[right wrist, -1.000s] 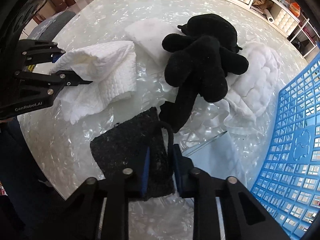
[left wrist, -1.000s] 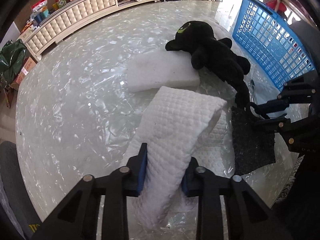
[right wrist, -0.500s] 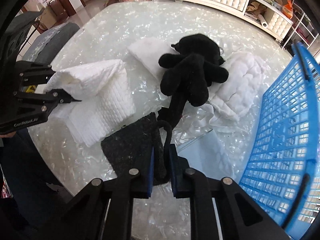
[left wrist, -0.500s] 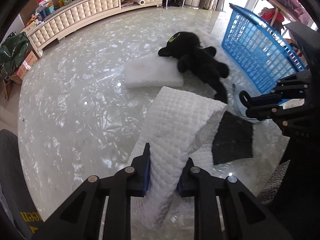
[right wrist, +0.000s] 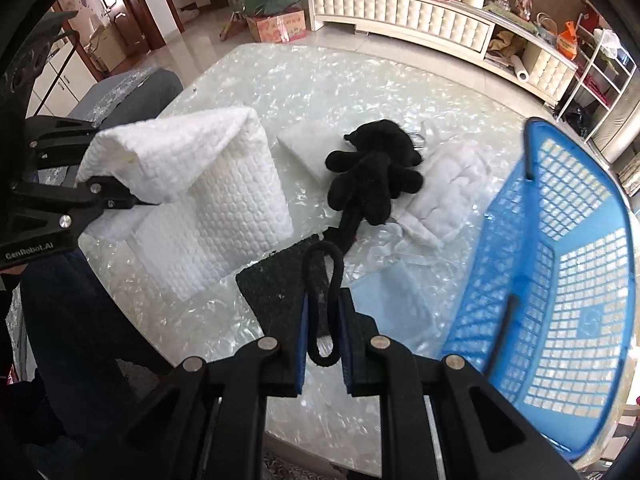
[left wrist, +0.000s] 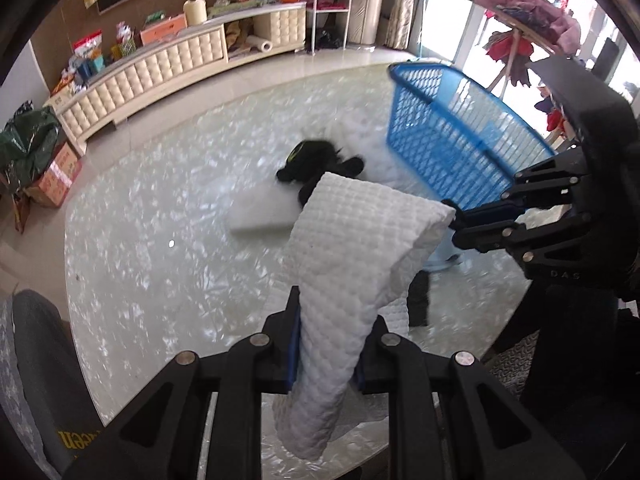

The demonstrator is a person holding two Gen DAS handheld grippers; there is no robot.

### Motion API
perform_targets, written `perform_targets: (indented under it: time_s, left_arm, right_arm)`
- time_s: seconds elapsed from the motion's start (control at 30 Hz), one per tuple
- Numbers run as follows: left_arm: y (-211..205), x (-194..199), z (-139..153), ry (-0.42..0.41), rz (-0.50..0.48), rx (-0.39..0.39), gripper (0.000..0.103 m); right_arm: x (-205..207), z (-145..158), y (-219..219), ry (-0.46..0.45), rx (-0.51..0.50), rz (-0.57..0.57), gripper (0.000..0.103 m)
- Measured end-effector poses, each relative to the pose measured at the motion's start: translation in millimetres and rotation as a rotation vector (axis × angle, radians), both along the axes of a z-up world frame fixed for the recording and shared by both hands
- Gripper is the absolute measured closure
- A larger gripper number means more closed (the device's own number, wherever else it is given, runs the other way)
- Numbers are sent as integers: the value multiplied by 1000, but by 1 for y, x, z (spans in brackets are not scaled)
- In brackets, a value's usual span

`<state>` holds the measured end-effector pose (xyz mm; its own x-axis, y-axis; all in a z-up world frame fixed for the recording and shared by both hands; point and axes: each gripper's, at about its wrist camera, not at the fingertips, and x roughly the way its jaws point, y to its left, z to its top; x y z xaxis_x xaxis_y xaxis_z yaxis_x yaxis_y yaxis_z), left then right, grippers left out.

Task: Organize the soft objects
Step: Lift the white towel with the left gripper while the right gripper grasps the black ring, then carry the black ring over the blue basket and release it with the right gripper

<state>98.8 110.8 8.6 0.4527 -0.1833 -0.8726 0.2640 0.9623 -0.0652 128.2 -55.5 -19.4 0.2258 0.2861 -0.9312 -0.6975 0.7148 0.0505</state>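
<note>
The left gripper is clamped on one end of the white quilted cloth, presumably so that it can be carried to the blue basket; the cloth's long axis runs away from the jaws, arches over and drapes back to the table. The right gripper is pinched on the black loop of the dark mat, which trails toward the black plush toy.

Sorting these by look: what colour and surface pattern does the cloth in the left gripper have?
White, with a quilted bubble-like texture; the cloth shows best in the right wrist view.
</note>
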Motion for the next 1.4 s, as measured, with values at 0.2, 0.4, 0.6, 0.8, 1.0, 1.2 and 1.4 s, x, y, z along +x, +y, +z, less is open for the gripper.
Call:
perform_targets:
  time_s: [0.2,0.4,0.6,0.8,1.0,1.2,1.4]
  left_arm:
    - [-25,4,22,-33,-50,-19,85]
    - [-52,16,29,-38,-90,-16,85]
    - [-80,30,40,-52,-135,-24,85]
    - [-99,39,43,-54,-169,-27,85]
    - [-109,47,38,-36,-178,-22,85]
    - [-112,48,38,-29,-173,-25,85]
    - [-115,51,38,-22,-175,-19,85]
  right_arm:
    - [-6,20,-28,-24,0,-29,90]
    - [2,29,-63,-39,7,-89,90]
    - [17,34,-101,-53,0,-156,90]
    - [36,31,-125,-48,-25,-190,90]
    - [50,9,-129,-8,-92,-169,90]
    - [63,-18,-131,41,-165,-150,90]
    - [67,-28,-131,70,-156,-161,90]
